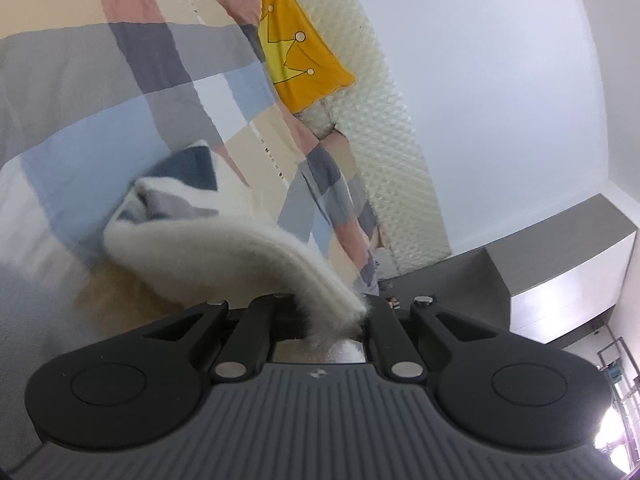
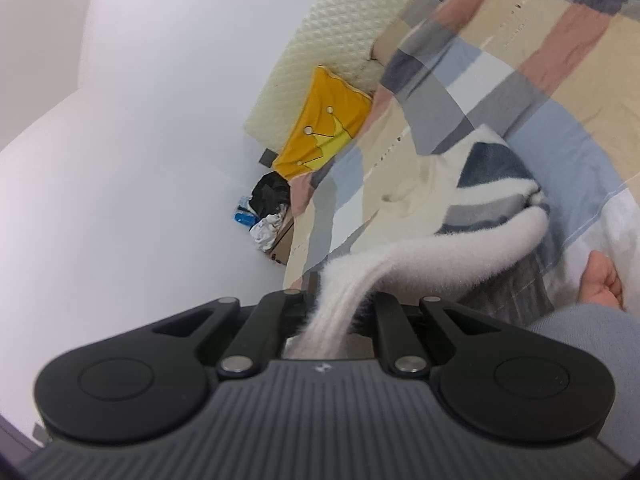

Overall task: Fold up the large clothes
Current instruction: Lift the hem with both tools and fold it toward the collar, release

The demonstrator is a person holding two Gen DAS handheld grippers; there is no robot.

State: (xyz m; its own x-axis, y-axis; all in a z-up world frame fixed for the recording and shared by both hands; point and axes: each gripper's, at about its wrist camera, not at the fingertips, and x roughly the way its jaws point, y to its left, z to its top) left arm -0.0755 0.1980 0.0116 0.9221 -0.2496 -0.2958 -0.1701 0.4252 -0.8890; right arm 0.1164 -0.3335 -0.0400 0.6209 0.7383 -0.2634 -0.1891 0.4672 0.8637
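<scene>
A fuzzy white sweater with blue and grey patches [image 1: 208, 232] lies partly lifted over the bed. My left gripper [image 1: 332, 320] is shut on its white edge, and the cloth arcs from the jaws down toward the bed. My right gripper [image 2: 336, 312] is shut on another white edge of the same sweater [image 2: 440, 248], which stretches away to the right. The patterned part [image 2: 492, 184] rests on the bed. Both views are tilted.
The bed carries a checked quilt [image 1: 100, 92] in grey, blue, pink and beige. A yellow crown pillow [image 1: 296, 48] and a quilted cream headboard [image 1: 384, 128] stand by the white wall. A dark clothes pile [image 2: 268, 200] lies beside the bed. A hand [image 2: 600, 284] shows at right.
</scene>
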